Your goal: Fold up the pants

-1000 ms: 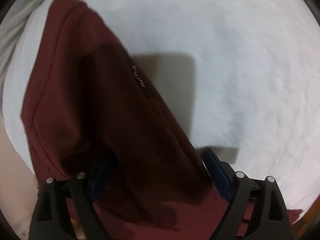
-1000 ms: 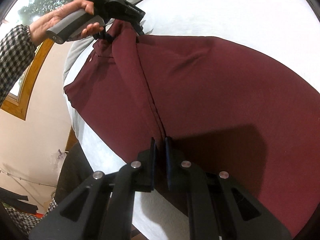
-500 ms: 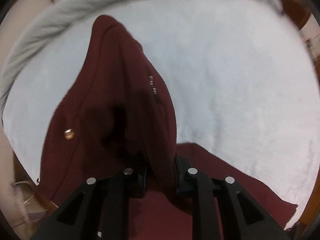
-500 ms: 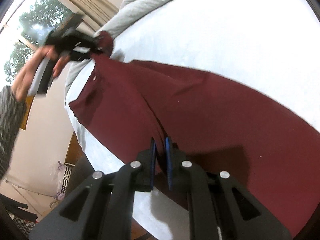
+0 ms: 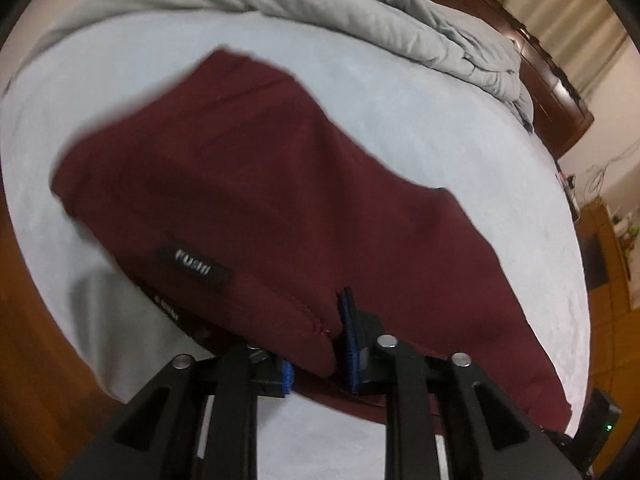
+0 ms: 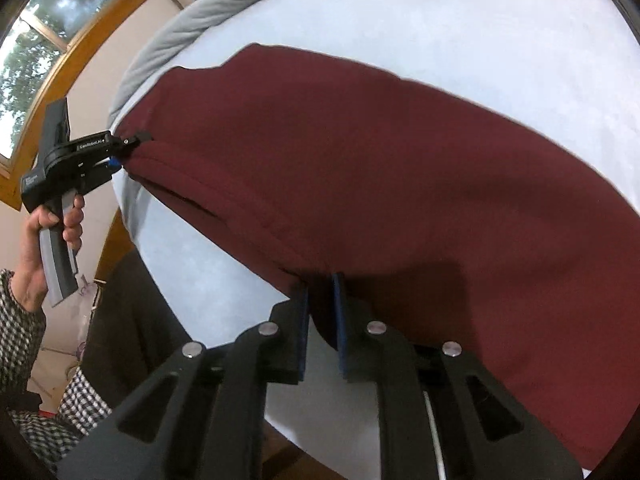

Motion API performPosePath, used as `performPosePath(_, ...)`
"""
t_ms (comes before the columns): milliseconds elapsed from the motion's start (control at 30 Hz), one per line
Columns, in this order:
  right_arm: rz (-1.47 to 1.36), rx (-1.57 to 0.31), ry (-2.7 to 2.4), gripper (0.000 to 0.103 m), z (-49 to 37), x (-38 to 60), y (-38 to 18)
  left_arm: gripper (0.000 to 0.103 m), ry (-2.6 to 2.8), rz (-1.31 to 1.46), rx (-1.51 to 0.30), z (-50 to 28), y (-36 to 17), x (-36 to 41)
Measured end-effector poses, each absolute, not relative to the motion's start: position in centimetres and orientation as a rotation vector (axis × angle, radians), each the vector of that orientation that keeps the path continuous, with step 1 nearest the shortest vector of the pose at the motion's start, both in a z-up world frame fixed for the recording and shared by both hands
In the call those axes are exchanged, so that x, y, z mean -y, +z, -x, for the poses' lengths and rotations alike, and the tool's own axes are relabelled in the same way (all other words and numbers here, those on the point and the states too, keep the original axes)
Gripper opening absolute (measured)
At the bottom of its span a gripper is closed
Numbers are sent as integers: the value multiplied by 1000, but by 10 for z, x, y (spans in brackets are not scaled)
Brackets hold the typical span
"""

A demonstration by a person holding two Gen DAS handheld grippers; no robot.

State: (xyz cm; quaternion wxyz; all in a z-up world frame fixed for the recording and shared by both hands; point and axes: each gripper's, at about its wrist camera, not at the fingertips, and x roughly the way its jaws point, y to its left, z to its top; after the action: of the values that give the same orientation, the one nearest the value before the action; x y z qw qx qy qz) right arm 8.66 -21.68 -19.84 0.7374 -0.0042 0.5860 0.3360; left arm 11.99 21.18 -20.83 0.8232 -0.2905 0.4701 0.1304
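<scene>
A: Start at the left hand-held gripper (image 5: 316,344). What has it got?

B: A thick roll of the maroon pants (image 5: 280,208), bunched between its blue pads (image 5: 347,344). The jaws closed on it and have just eased a touch wider, yet the cloth is pinched, so it is a grip. In the right wrist view the same left hand-held gripper (image 6: 120,156) bites the garment's far corner, with a hand (image 6: 52,232) on its grey handle.

A: And the right hand-held gripper (image 6: 320,320)?

B: Nearly closed, its pads clamping a fold of the near edge. I judge the two grips hold one long edge taut between them so one half can be carried over the other; the lifted edge sags between them.

A: Where do the pants lie?

B: Spread ahead of both tools on the pale sheet of the bed (image 5: 420,120), with a rumpled grey duvet (image 5: 360,12) beyond them.

A: What can't you make out?

B: Whether this is waistband or leg. The black label (image 5: 194,269) just left of the left tool is too blurred to read, and the cloth runs off past the right tool's view. How many layers each jaw pinches is hidden
</scene>
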Motion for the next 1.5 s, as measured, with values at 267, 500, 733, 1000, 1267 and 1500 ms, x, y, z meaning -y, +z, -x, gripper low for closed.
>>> performPosePath(267,-106,-1261,768,55,-72,236,-171,61,170,719,-1022,-91,-192,-174)
performPosePath(500,-232,-1219,643,55,-44,299,-144,63,-35,844,-1107,-114,-211,-109)
performPosePath(733,-331,-1180,453,55,-23,379,-136,19,-2,788,-1159,-130,-223,-84)
performPosePath(1000,-491,-1156,180,55,-16,474,-138,24,45,565,-1168,-93,-195,-56)
performPosePath(1267,-687,-1139,-13,55,-1,566,-155,68,-120,417,-1130,-84,-161,16)
performPosePath(1500,-707,-1228,27,55,-7,571,-192,70,-201,318,-1192,-108,-177,66)
